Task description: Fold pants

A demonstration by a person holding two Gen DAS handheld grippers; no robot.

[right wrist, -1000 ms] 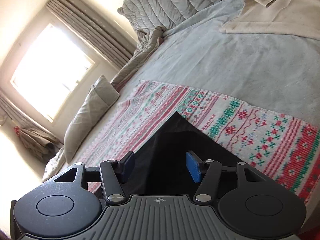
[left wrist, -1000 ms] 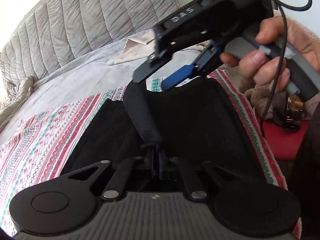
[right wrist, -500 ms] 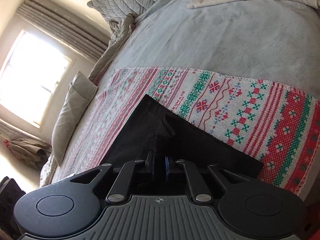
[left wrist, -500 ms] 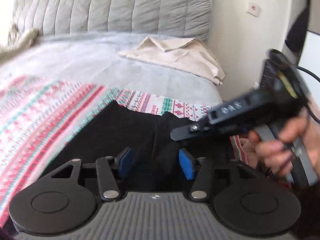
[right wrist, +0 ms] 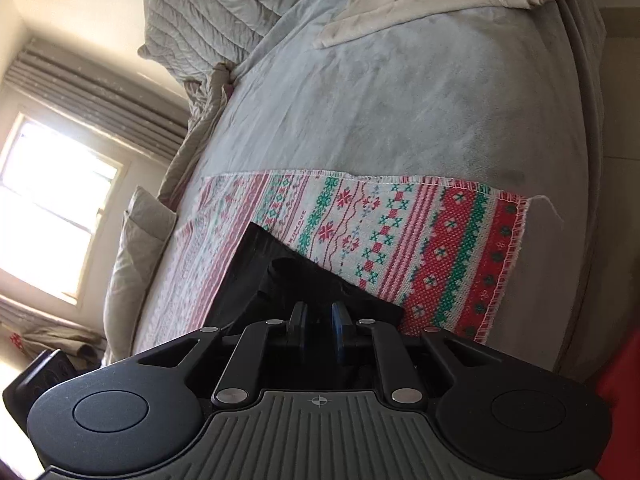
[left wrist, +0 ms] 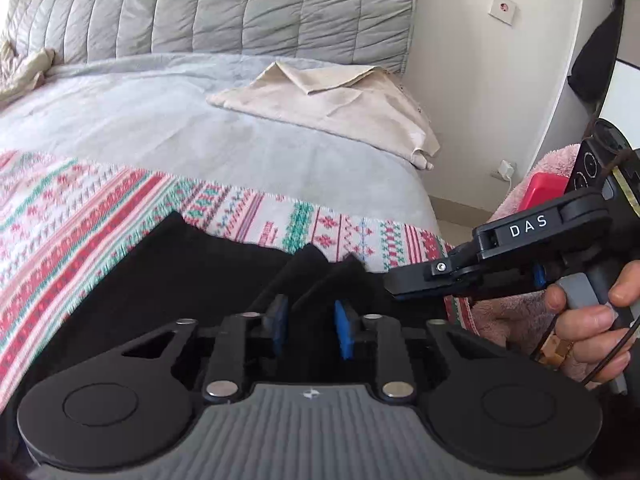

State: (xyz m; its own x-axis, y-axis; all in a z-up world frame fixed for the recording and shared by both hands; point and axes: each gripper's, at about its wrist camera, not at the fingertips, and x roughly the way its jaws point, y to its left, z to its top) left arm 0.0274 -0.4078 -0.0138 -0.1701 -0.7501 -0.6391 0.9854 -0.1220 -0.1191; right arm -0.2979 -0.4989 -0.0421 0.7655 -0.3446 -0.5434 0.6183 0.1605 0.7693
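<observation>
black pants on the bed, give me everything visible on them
The black pants are plain dark soft fabric, lying mostly flat on a red, green and white patterned blanket on the bed. The far edge is lifted into two raised folds. The left gripper has just been closing, with a fold between its blue pads. The right gripper is pinched on the edge beside it. No seams or pockets can be made out.

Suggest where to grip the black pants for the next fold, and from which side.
Probably the raised folds at the far edge of the pants, next to the patterned cloth. They stand up off the flat panel, so pads can close across them. Come in low from the near side, as the left tool already points.
</observation>
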